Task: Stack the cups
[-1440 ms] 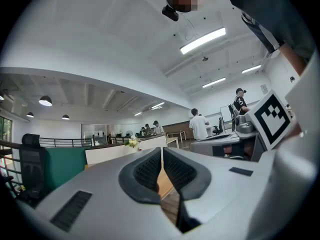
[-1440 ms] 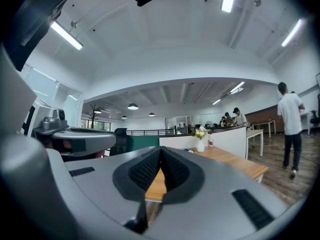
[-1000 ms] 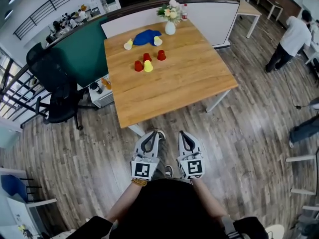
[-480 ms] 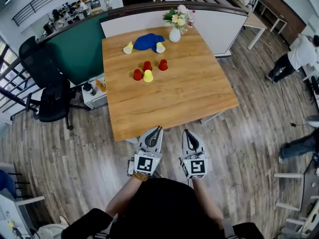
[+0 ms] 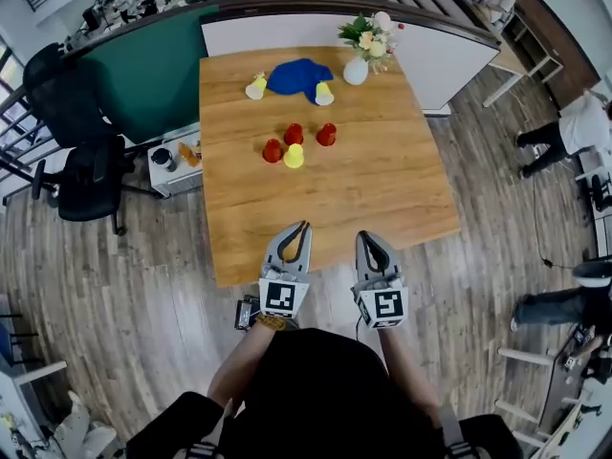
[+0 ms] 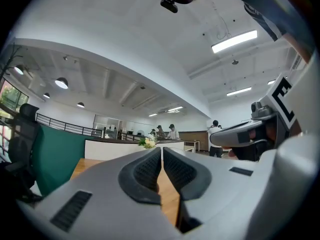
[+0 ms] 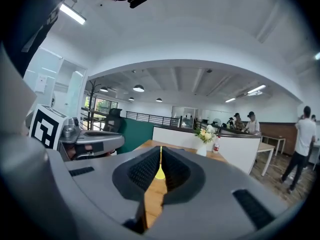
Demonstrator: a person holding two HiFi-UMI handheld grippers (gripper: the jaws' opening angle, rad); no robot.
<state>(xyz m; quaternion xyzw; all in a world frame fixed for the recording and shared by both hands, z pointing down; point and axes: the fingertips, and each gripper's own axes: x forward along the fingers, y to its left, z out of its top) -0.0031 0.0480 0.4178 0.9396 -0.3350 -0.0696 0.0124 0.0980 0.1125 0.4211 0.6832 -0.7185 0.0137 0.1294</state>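
Both grippers have advanced from over the floor to the near edge of the table (image 5: 335, 208). The left gripper (image 5: 304, 226) and right gripper (image 5: 362, 236) have jaws together, with nothing between them. Ahead of the jaws, well apart, stand the red cups (image 5: 294, 134) and a yellow cup (image 5: 294, 157). Beyond these, two more cups (image 5: 324, 94) lie by a cloth (image 5: 296, 75). We judge that stacking has not begun, and the jaws must open first.

Both tongs, left (image 5: 291, 243) and right (image 5: 372, 252), point forward side by side, jaws closed.
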